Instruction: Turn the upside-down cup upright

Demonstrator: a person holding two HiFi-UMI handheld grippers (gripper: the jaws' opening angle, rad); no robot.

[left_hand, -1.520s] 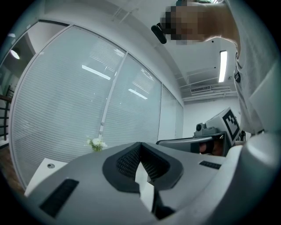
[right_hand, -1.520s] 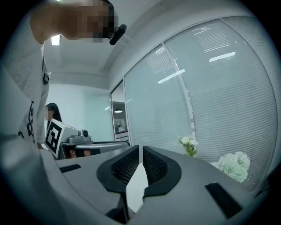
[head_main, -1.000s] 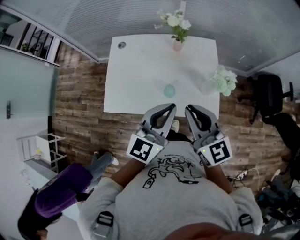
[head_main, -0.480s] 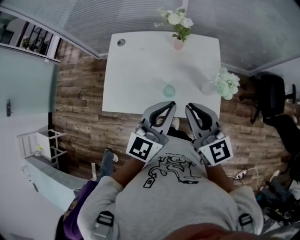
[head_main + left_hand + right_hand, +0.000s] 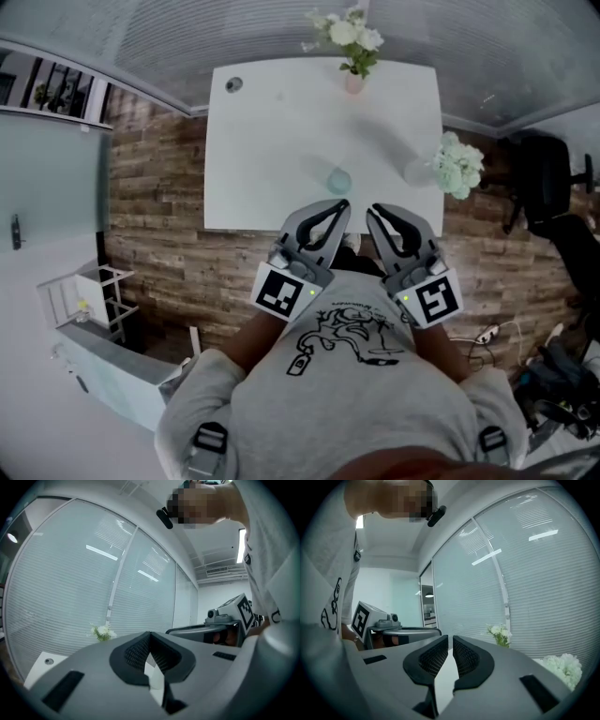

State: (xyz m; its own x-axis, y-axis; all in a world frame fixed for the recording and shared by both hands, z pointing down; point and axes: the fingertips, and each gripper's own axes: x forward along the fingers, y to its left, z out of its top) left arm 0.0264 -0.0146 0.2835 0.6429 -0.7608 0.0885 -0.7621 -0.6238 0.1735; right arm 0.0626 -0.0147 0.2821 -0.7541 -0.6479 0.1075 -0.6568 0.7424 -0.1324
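Head view: a camera on the person's head looks steeply down past the chest, from well above. It takes in the left tongs [image 5: 343, 204] and right tongs [image 5: 372, 209] held side by side, with the white worktop [image 5: 272, 141] beyond them.

Left gripper view: a camera riding on the left tongs looks level along its jaws, very close to them, toward a glass wall [image 5: 93, 573] with blinds. The right tongs shows at the picture's right.

Right gripper view: the mirrored setup, with the left tongs at the picture's left.

All three views share the flowers [image 5: 352, 37] at the worktop's far edge.
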